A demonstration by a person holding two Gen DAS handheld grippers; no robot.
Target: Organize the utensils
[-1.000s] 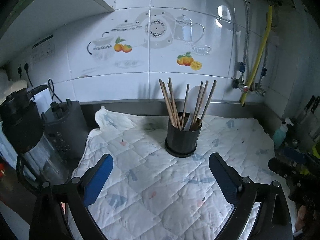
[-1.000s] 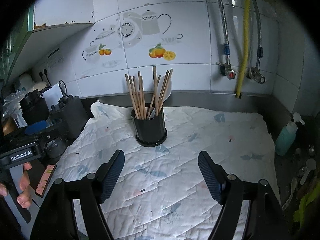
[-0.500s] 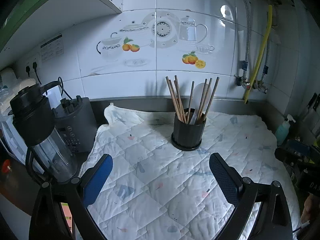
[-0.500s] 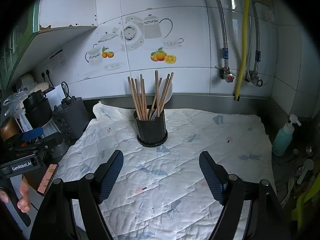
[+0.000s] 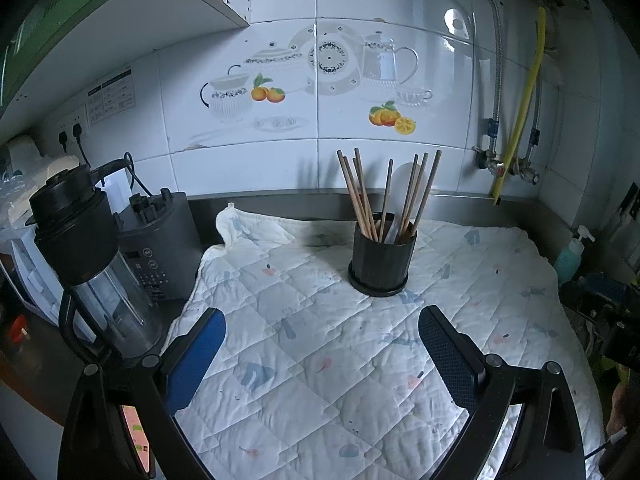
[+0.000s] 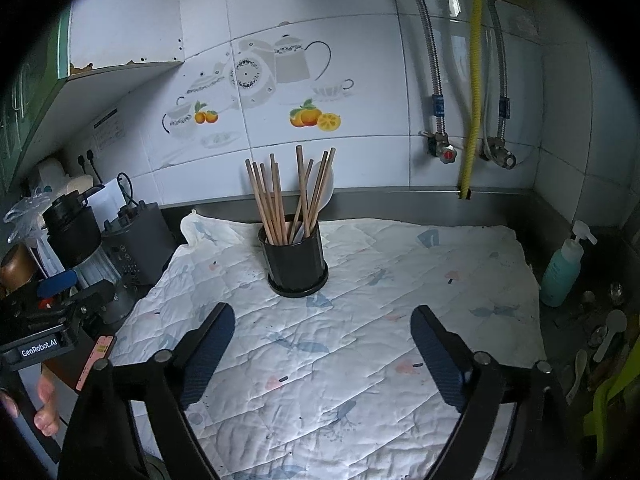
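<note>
A black utensil holder [image 5: 381, 260] stands upright on a white quilted cloth [image 5: 320, 340] near the wall. It holds several wooden chopsticks [image 5: 360, 196] and a white spoon [image 5: 402, 184]. It also shows in the right wrist view [image 6: 296, 262], with the chopsticks [image 6: 276, 200] fanned out. My left gripper [image 5: 322, 344] is open and empty, well in front of the holder. My right gripper [image 6: 322, 344] is open and empty, also in front of it. The left gripper body shows at the left edge of the right wrist view [image 6: 44, 328].
A blender [image 5: 84, 248] and a dark appliance base [image 5: 160, 248] stand left of the cloth. A green soap bottle [image 6: 566, 268] stands at the right, with white spoons [image 6: 610, 334] beside it. Pipes and a yellow hose [image 6: 474, 80] run down the tiled wall.
Both grippers have drawn back and up from the holder, which looks smaller and farther away now. Both stay open and empty. Nothing on the cloth moved.
</note>
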